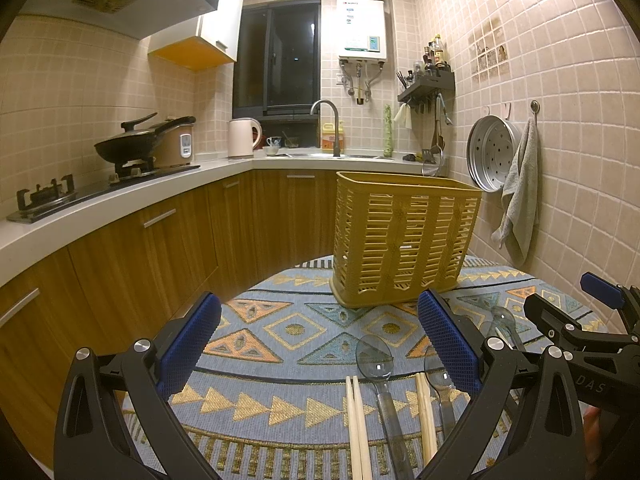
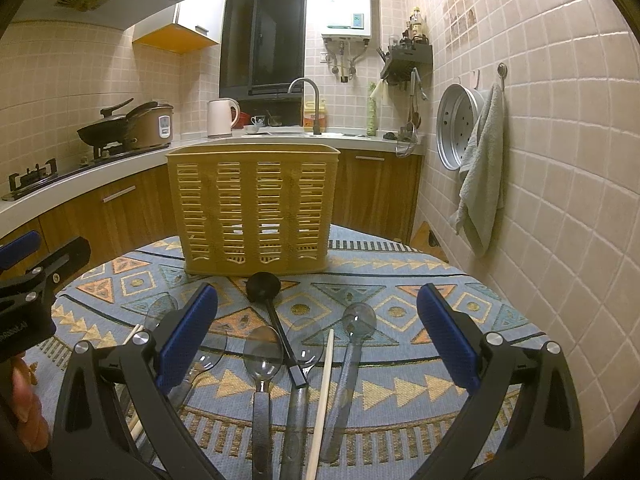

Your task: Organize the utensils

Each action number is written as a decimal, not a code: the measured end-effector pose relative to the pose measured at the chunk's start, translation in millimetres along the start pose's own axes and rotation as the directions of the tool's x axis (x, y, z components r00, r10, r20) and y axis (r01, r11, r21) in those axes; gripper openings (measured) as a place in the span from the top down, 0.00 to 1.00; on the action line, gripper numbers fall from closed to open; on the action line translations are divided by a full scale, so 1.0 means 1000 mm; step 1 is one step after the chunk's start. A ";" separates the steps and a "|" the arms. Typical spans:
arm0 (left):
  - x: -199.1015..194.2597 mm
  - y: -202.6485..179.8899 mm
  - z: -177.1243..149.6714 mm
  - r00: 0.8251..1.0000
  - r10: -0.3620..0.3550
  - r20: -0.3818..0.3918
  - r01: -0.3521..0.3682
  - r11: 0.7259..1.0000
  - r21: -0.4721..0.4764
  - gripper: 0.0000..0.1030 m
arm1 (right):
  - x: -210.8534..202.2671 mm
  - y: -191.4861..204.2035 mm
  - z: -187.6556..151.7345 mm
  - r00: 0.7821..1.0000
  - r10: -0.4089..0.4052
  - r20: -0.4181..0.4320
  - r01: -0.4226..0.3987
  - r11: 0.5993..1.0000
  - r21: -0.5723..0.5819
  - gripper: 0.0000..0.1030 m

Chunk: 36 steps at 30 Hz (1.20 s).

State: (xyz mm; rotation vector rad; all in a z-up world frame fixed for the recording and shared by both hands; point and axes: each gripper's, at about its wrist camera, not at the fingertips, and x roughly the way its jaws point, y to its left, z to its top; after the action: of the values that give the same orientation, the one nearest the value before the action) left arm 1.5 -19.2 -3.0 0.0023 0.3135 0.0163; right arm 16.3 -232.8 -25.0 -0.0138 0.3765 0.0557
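Woven tablecloth (image 2: 400, 276), matt and coarse-textured, with a geometric pattern; slotted basket (image 2: 252, 208) near its far edge, tan plastic with a dull sheen; clear spoons (image 2: 264, 356) of smoky translucent plastic, glossy; black ladle (image 2: 262, 286), matt plastic; chopsticks (image 1: 358, 428), pale bare wood, smooth. Left gripper (image 1: 318, 344) and right gripper (image 2: 318, 336): black matt plastic frames with bright metal rivets, pads (image 2: 188, 332) of blue knurled rubber. Wall tiles (image 2: 560, 160) glazed and glossy; hanging towel (image 2: 484, 168), soft terry cloth; steamer tray (image 2: 452, 132), brushed metal.
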 end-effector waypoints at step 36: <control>0.026 0.051 0.009 0.948 -0.216 -0.236 0.167 0.963 -0.211 0.20 | 0.023 -0.013 -0.003 0.990 -0.011 -0.142 0.022 0.997 0.078 0.07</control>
State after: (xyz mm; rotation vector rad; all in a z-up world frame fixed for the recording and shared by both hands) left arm 28.7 32.3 -2.2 -0.2207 0.5704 -0.1492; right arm 37.5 -245.0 -36.4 0.0581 0.5207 0.0230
